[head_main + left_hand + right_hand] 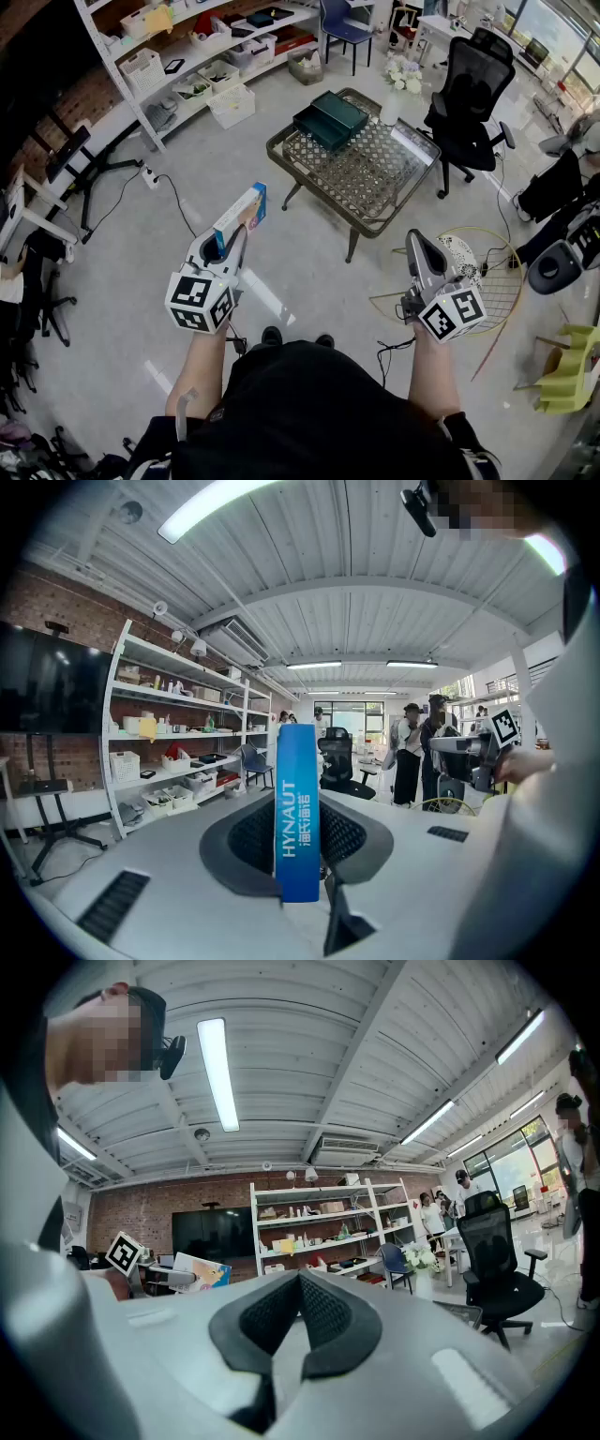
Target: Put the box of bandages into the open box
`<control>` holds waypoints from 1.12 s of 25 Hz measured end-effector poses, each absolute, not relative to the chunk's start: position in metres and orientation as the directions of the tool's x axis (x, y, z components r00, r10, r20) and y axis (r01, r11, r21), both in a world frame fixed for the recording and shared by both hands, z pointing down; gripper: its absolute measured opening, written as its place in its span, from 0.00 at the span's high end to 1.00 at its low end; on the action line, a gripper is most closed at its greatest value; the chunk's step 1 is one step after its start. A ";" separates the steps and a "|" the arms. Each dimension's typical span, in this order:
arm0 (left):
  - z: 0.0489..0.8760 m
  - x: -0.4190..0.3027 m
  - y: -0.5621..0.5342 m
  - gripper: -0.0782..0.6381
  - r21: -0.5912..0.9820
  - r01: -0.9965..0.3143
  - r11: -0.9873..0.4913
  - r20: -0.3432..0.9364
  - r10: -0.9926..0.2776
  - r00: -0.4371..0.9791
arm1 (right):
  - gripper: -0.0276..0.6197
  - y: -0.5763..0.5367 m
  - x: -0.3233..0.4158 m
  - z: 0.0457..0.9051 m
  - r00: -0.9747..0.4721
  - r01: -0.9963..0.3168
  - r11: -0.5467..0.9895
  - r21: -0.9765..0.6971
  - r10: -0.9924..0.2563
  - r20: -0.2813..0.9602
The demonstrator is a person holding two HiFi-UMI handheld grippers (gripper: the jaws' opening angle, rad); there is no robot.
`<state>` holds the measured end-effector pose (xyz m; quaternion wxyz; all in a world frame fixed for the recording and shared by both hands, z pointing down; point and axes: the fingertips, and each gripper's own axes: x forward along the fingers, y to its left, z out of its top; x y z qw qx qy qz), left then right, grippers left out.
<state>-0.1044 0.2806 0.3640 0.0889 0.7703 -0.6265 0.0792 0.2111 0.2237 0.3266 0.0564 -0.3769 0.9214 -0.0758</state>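
Observation:
In the head view the box of bandages (241,217), blue and white, stands up out of my left gripper (230,240), which is shut on its lower end and held over the floor, short of the table. The left gripper view shows the box's blue edge (297,813) upright between the two pads. A dark green open box (330,120) lies on the far left part of the table. My right gripper (419,246) is shut with nothing in it, raised over the floor to the right. In the right gripper view its pads (323,1321) meet tip to tip.
The low table (361,178) has a lattice top and thin legs. A white vase with flowers (397,82) stands at its far corner, a black office chair (466,105) beyond. Shelving (192,56) lines the back left. A gold wire ring (489,274) and cables lie on the floor at right.

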 end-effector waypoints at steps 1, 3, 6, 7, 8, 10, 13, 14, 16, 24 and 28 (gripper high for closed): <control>0.364 -0.103 0.280 0.78 0.037 -0.979 -0.200 0.235 -0.951 0.203 | 0.95 0.223 0.212 0.327 -0.710 -0.686 0.705 -0.180 -0.703 -0.047; 0.363 -0.099 0.278 0.78 0.035 -0.978 -0.203 0.236 -0.950 0.206 | 0.95 0.223 0.214 0.327 -0.712 -0.685 0.707 -0.175 -0.701 -0.047; 0.357 -0.091 0.275 0.78 0.027 -0.978 -0.208 0.228 -0.951 0.208 | 0.95 0.224 0.216 0.326 -0.716 -0.681 0.713 -0.166 -0.696 -0.050; 0.355 -0.089 0.275 0.78 0.027 -0.978 -0.208 0.224 -0.952 0.208 | 0.95 0.225 0.216 0.325 -0.718 -0.679 0.715 -0.165 -0.694 -0.053; 0.354 -0.086 0.274 0.78 0.026 -0.978 -0.208 0.222 -0.952 0.209 | 0.95 0.226 0.216 0.326 -0.720 -0.677 0.717 -0.166 -0.692 -0.056; 0.354 -0.079 0.274 0.78 0.027 -0.977 -0.212 0.219 -0.952 0.213 | 0.95 0.230 0.218 0.327 -0.722 -0.674 0.719 -0.170 -0.690 -0.059; 0.356 -0.066 0.274 0.78 0.032 -0.975 -0.219 0.219 -0.950 0.221 | 0.95 0.238 0.230 0.333 -0.718 -0.675 0.714 -0.183 -0.694 -0.058; 0.357 -0.061 0.274 0.78 0.035 -0.975 -0.221 0.220 -0.950 0.223 | 0.95 0.240 0.236 0.335 -0.715 -0.678 0.710 -0.190 -0.697 -0.055; 0.359 -0.052 0.276 0.78 0.039 -0.975 -0.219 0.222 -0.949 0.222 | 0.95 0.243 0.250 0.341 -0.708 -0.683 0.701 -0.204 -0.704 -0.050; 0.376 -0.051 0.279 0.78 0.061 -0.979 -0.195 0.260 -0.944 0.204 | 0.94 0.239 0.261 0.355 -0.702 -0.679 0.689 -0.255 -0.710 -0.049; 0.382 -0.068 0.261 0.78 0.073 -0.980 -0.184 0.270 -0.942 0.197 | 0.94 0.221 0.237 0.363 -0.719 -0.660 0.696 -0.283 -0.694 -0.033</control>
